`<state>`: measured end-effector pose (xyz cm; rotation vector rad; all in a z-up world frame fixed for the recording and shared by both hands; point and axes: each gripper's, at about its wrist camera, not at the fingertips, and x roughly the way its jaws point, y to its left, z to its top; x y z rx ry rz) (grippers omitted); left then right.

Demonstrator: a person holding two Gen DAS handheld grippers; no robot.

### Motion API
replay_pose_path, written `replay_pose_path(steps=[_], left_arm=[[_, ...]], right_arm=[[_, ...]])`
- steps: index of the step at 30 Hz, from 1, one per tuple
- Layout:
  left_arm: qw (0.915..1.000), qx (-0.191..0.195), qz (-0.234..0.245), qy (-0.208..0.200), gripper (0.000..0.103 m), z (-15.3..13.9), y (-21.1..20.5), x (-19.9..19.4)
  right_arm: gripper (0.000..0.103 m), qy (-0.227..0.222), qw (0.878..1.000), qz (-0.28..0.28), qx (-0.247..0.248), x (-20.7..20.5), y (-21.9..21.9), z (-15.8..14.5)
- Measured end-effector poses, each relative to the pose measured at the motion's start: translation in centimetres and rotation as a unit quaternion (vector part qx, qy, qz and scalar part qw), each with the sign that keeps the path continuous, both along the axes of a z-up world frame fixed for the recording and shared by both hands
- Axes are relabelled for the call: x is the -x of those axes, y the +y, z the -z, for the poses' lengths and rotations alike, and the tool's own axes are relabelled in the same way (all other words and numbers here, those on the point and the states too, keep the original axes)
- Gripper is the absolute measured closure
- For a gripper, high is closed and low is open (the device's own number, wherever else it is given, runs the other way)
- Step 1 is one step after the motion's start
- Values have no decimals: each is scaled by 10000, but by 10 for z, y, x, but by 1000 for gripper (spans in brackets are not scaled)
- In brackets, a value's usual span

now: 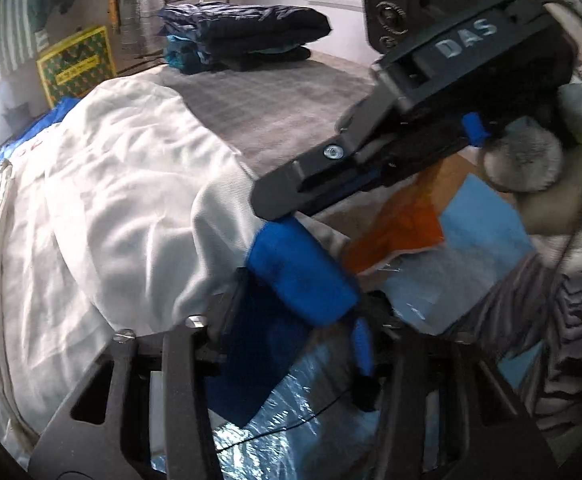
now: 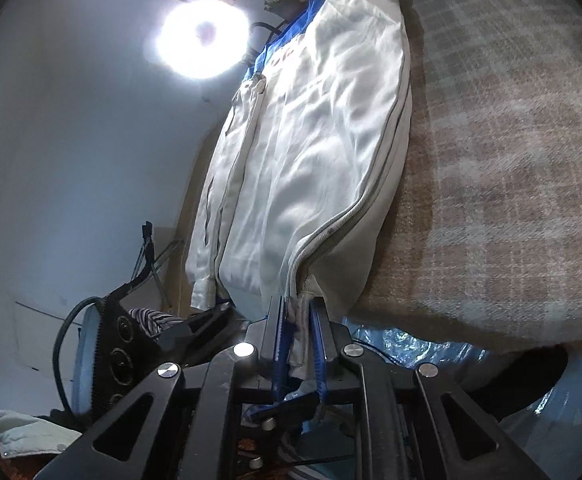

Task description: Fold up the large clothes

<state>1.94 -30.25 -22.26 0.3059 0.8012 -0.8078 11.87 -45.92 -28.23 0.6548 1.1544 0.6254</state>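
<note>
Right gripper (image 2: pixel 299 344) clamped on white jacket (image 2: pixel 311 120) hem; left gripper (image 1: pixel 291 340) loose beside blue cuff (image 1: pixel 299 272). Should lift both corners evenly.

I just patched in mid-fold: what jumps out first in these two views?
A big white jacket lies lengthwise on the plaid bed cover, its hem corner clamped in the right hand-held gripper. A blue cuff lies right at the left hand-held gripper. A stack of folded dark clothes waits at the bed's far end.
</note>
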Motion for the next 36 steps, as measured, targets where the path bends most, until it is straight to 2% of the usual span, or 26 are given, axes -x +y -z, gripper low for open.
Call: replay_pose_path(steps=[2,5,6,7,9,14,19,23,24,25,27,29,33,36], left_arm=[[9998,96,-144,32,90,2,4,-5],[9971,484,-253,526,96,0,23,-20],[9962,563,-298,593,96,-1,27,-22],[9949,665,-354,664,97,-4,32,-25],[9919,873,-475,794,97,-11,42,-27],[9855,1289,-705,845,97,-29,61,-23],[9808,1490,-891,884,97,-35,74,-22],[9767,1627,-1036,943,97,-37,81,-25],[9756,1673,-1058,947,97,-38,84,-25],[9743,1716,-1098,957,97,-38,86,-27],[9709,1829,-1179,1001,97,-38,92,-28],[9669,1950,-1280,1036,97,-38,100,-30],[9575,2201,-1432,1190,97,-36,116,-33],[9540,2297,-1461,1254,97,-35,126,-32]], right_arm=[[92,-4,10000,-46,2,1,-2,0],[92,-69,9996,-27,-256,0,-8,-4],[86,-157,9995,16,-281,0,-12,-9],[67,-252,9994,102,-233,-1,-18,-13],[54,-414,9982,411,-107,-6,-35,-22],[53,-429,9941,996,15,-54,-62,-26],[47,-380,9906,1240,443,-126,-57,-19],[47,-155,9864,1522,604,-177,-52,-5],[50,-46,9843,1629,671,-191,-52,1],[64,28,9839,1663,651,-198,-51,4],[83,189,9835,1703,582,-212,-48,9],[96,162,9809,1748,842,-221,-39,2],[100,-221,9721,1554,1742,-227,-9,-29],[101,-619,9536,1353,2618,-226,29,-56]])
